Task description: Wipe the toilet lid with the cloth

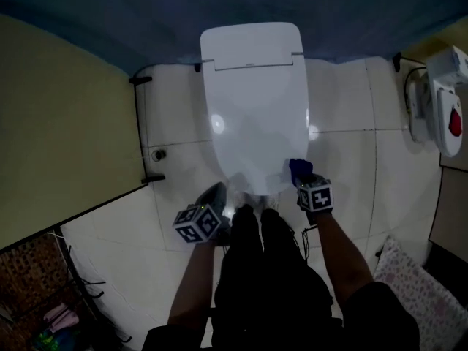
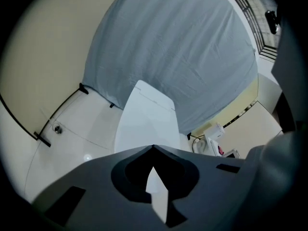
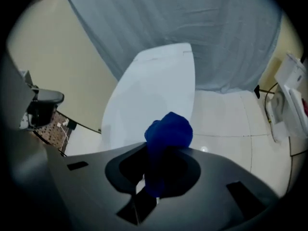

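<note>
The white toilet with its lid [image 1: 252, 101] down stands in the middle of the head view, on white floor tiles. My right gripper [image 1: 300, 177] is at the lid's front right edge, shut on a bunched blue cloth [image 1: 298, 170]. In the right gripper view the blue cloth [image 3: 167, 134] bulges out above the jaws, with the lid [image 3: 154, 95] just beyond it. My left gripper [image 1: 215, 194] hangs off the lid's front left corner, shut with nothing in it. The left gripper view shows that gripper [image 2: 154, 149] pointing at the lid [image 2: 147, 121].
A grey-blue sheet [image 1: 219, 6] hangs behind the toilet. A white wall unit with a red part [image 1: 441, 108] is at the right, a black rail [image 1: 139, 130] and a floor drain [image 1: 159, 154] at the left. A patterned mat [image 1: 417, 291] lies lower right. The person's dark legs [image 1: 263, 269] stand before the bowl.
</note>
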